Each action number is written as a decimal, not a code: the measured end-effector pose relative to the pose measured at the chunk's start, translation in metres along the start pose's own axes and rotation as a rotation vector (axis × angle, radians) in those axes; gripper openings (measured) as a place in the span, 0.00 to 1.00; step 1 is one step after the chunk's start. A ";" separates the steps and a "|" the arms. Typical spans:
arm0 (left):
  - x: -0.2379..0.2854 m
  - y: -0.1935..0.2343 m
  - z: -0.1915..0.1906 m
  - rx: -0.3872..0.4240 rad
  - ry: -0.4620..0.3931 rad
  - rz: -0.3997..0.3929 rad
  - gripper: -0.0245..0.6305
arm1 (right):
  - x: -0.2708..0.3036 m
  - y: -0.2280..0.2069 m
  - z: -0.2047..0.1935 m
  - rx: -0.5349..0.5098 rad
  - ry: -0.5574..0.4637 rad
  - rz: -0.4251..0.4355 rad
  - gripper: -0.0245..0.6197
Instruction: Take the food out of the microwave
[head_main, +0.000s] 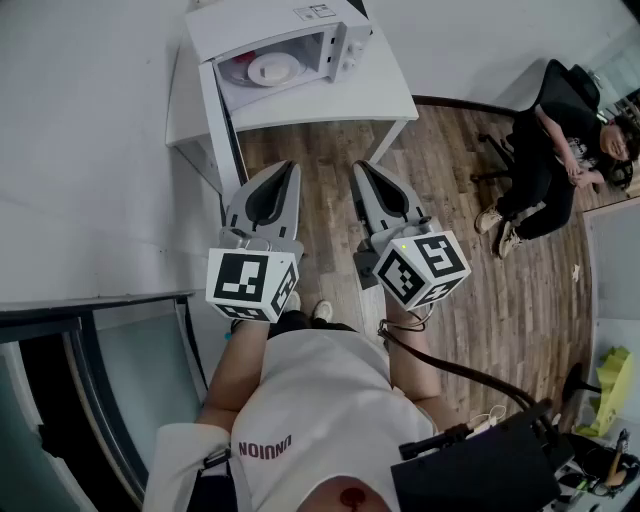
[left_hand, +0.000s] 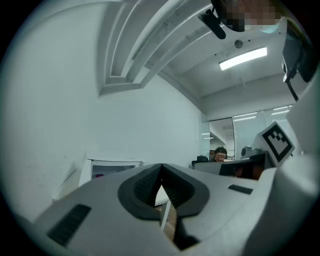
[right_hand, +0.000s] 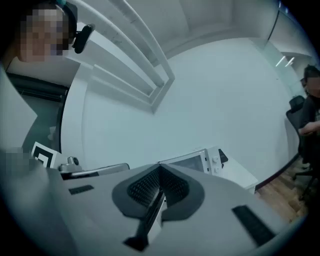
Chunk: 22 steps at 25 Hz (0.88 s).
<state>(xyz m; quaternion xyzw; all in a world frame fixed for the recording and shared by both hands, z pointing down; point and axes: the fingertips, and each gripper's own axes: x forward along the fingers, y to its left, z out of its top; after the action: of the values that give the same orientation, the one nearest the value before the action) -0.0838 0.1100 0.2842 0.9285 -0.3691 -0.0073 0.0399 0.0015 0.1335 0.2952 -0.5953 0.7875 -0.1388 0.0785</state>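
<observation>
A white microwave (head_main: 300, 40) stands on a white table (head_main: 340, 98) at the top of the head view. Its door (head_main: 218, 120) hangs open toward me. Inside lies a white plate (head_main: 272, 68) with something pink (head_main: 233, 70) beside it. My left gripper (head_main: 291, 166) and right gripper (head_main: 357, 166) are held level side by side over the wooden floor, short of the table. Both are shut with nothing in them. The left gripper view shows shut jaws (left_hand: 161, 167) with the microwave (left_hand: 112, 167) far off to the left. In the right gripper view, the shut gripper (right_hand: 160, 167) points at the microwave (right_hand: 192, 161).
A person (head_main: 555, 150) sits on an office chair at the right over the wooden floor (head_main: 470, 300). A white wall (head_main: 90, 150) runs along the left, with a glass partition (head_main: 130, 370) at the lower left. A cluttered desk corner (head_main: 600, 440) shows at the lower right.
</observation>
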 end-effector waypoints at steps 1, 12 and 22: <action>0.001 -0.001 -0.001 -0.002 0.001 -0.002 0.06 | 0.000 0.000 0.000 -0.001 0.000 0.000 0.07; 0.008 -0.012 -0.003 -0.016 -0.009 -0.007 0.06 | -0.003 -0.011 0.001 0.005 0.006 0.001 0.07; 0.024 -0.030 -0.020 -0.032 0.016 0.000 0.06 | -0.012 -0.029 0.007 0.003 -0.016 0.051 0.07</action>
<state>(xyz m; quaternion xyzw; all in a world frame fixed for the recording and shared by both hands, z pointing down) -0.0448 0.1163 0.3019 0.9277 -0.3688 -0.0058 0.0576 0.0333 0.1364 0.2975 -0.5762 0.8014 -0.1334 0.0891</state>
